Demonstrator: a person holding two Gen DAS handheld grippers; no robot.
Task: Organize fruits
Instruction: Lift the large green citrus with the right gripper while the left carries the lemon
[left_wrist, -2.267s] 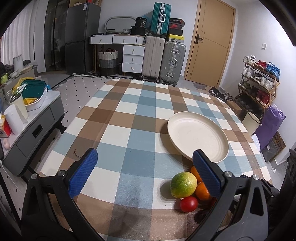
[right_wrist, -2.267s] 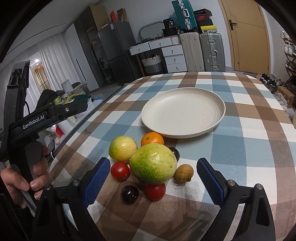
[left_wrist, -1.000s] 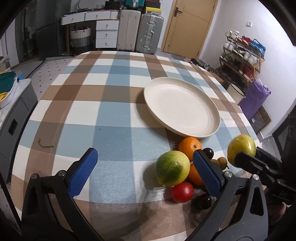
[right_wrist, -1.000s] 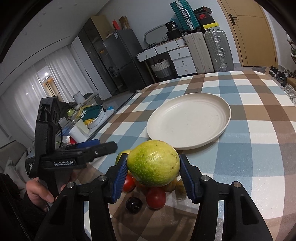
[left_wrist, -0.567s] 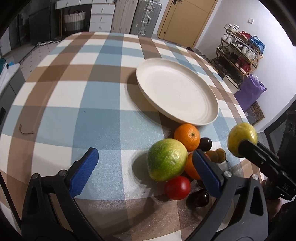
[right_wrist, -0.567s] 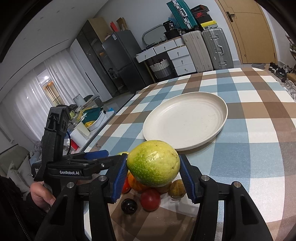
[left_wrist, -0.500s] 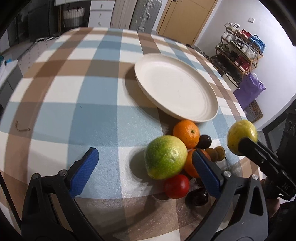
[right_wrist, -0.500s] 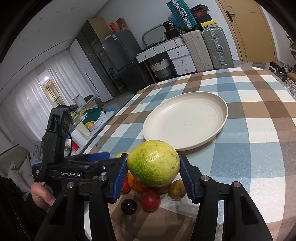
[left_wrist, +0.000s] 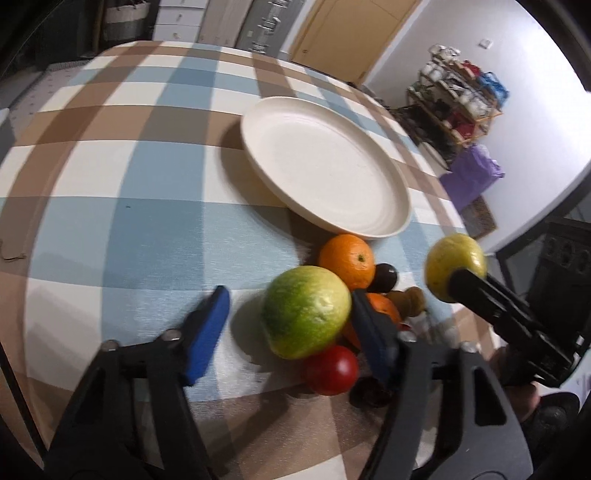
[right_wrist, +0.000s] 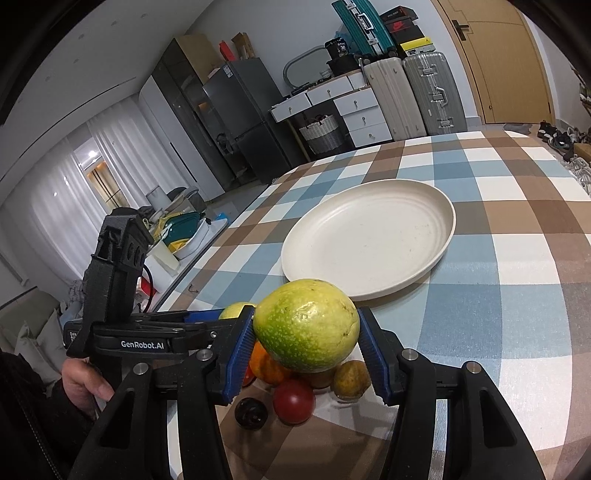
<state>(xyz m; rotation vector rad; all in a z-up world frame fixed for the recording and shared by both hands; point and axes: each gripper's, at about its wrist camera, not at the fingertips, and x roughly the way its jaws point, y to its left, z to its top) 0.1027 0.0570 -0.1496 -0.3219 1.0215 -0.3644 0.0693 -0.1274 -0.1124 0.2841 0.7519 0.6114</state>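
A pile of fruit lies on the checked tablecloth just in front of an empty cream plate (left_wrist: 325, 173). My left gripper (left_wrist: 289, 292) is low over the pile and its jaws are closing around a green-yellow fruit (left_wrist: 306, 312). The right pad sits at the fruit's side. The left pad (left_wrist: 207, 332) is still apart from it. An orange (left_wrist: 347, 258), a red tomato (left_wrist: 332, 369) and a dark plum (left_wrist: 386, 277) crowd around. My right gripper (right_wrist: 306, 314) is shut on a larger green-yellow fruit (right_wrist: 306, 328), held above the pile, short of the plate (right_wrist: 369, 240).
A second orange (right_wrist: 266, 363), a small brown fruit (right_wrist: 351, 378) and a dark fruit (right_wrist: 251, 411) lie under the held one. A shoe rack (left_wrist: 461, 96) and purple bag (left_wrist: 472, 177) stand past the table's right edge. A low cabinet with dishes (right_wrist: 181, 232) stands to the left.
My left gripper has tipped down closer to the pile, and its jaws have narrowed from wide open to around the green-yellow fruit. The right gripper has kept still with its fruit.
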